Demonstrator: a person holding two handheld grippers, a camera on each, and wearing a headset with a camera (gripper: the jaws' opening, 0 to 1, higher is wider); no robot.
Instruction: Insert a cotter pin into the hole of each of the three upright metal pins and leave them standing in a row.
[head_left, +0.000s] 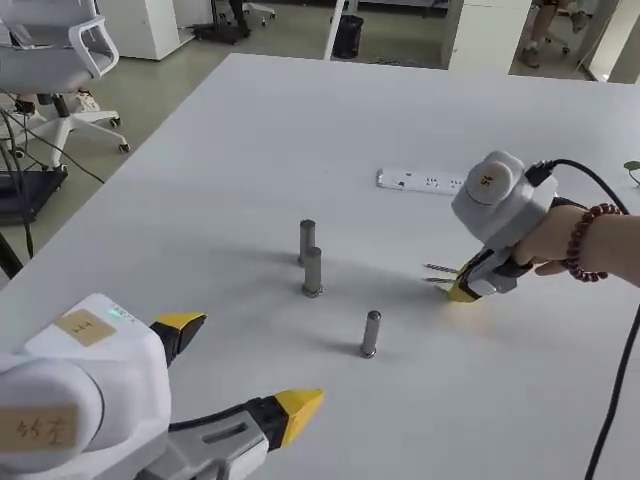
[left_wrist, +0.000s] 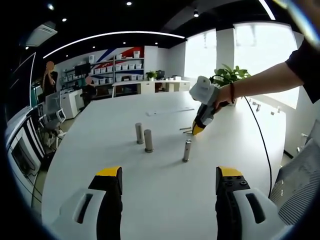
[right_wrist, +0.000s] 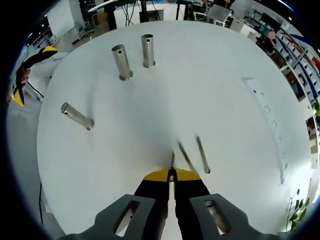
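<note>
On the white table (head_left: 200, 180) we see three metal pins standing upright. The far pin (head_left: 307, 240) and the middle pin (head_left: 313, 272) stand close together, one just behind the other. The near pin (head_left: 371, 333) stands apart from them, nearer to us and to the right. In the right gripper view a small cross hole shows near the top of two of them.

To the right of the pins, the right gripper (head_left: 462, 291) is tipped down with its yellow tips at the table surface. In its own view the jaws are clenched together on one cotter pin (right_wrist: 172, 161), which sticks out forward from between the tips. Two loose cotter pins (right_wrist: 194, 156) lie on the table just to the right of the held one, close to each other. In the head view they show as thin slivers just left of the gripper tips.

At the near left, the left gripper (head_left: 240, 365) is held above the table, well apart from the pins. Its jaws are released and spread wide with nothing between them, and in its own view the three pins stand beyond the gap.

A white power strip (head_left: 418, 181) lies flat on the far right of the table. An office chair (head_left: 60, 60) stands on the floor off the far left edge.
</note>
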